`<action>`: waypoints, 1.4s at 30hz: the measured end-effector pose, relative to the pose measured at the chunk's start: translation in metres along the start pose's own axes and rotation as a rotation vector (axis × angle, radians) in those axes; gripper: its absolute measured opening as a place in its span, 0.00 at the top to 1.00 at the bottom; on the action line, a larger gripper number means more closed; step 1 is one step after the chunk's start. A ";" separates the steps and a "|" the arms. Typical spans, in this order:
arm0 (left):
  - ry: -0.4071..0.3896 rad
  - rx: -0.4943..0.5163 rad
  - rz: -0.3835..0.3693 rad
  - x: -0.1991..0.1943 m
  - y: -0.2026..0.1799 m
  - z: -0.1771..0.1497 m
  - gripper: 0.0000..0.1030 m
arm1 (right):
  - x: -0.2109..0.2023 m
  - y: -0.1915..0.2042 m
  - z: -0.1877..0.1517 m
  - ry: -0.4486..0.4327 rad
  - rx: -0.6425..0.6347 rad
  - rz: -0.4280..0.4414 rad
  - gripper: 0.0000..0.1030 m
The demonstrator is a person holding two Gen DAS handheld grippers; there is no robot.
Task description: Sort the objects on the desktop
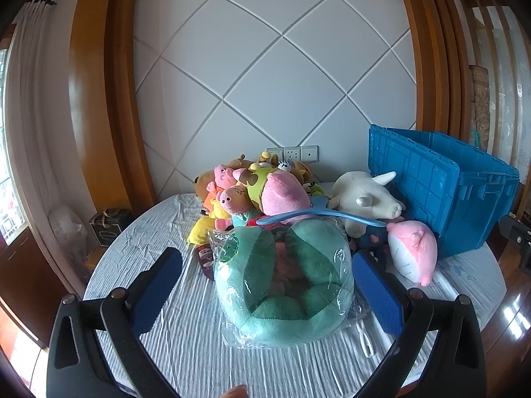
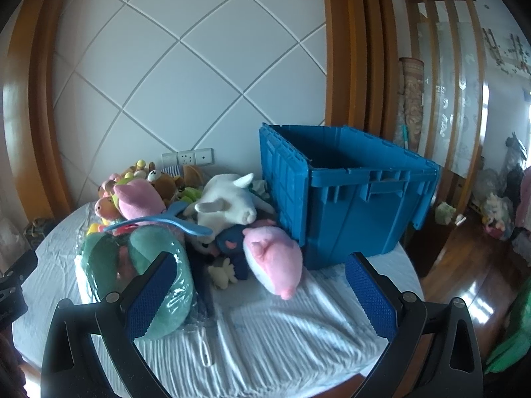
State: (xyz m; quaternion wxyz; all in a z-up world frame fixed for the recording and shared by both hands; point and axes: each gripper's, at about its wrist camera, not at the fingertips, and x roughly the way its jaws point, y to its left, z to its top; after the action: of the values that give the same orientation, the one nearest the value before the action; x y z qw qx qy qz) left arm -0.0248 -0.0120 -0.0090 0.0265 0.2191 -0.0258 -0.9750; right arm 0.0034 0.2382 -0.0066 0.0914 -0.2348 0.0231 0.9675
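1. While both grippers are hanging over the near edge of the round table (image 1: 159,331), nothing is being carried: the left gripper (image 1: 265,293) is holding its jaws wide apart, and the right gripper (image 2: 262,295) is doing the same, with only the rumpled pale cloth lying between its blue pads (image 2: 371,295).

2. Taking the blue crate (image 2: 348,219) as the landmark, the things to be sorted are lying in a heap to its left. The crate is standing open at the top and, as far as its inside is showing, looks empty, so it is probably waiting as the bin for the toys.

3. Just beside the crate's near left corner, a pink and white plush (image 2: 275,258) is resting on the cloth, touching or nearly touching the wall.

4. Behind that, a white plush animal (image 2: 229,205) is leaning close against the crate's left wall.

5. Further left of the crate, a green plush ring (image 1: 285,285) in clear wrapping is sitting at the front of the heap, and the left gripper's jaws are straddling it without closing, likely lining up a grasp; the slippery wrapping may be making that harder.

6. A blue plastic hanger (image 1: 318,214) is lying across the top of the ring, and smaller pink, yellow and brown toys are piling up behind, farthest from the crate.
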 end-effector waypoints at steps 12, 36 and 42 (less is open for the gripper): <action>0.005 0.002 0.008 0.003 -0.008 0.003 0.00 | -0.001 0.001 0.002 -0.002 -0.006 0.002 0.00; 0.081 0.035 0.058 0.039 0.030 -0.036 0.00 | 0.049 0.051 -0.008 0.069 -0.021 0.248 0.00; 0.111 0.000 0.053 0.070 0.046 -0.054 0.00 | 0.102 0.076 -0.030 0.150 -0.065 0.349 0.00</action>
State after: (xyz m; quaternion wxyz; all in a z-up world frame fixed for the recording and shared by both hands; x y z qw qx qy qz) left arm -0.0629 -0.0639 -0.0847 0.0537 0.2720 -0.0300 -0.9603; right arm -0.0861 0.1780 -0.0800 -0.0872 -0.3017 0.0389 0.9486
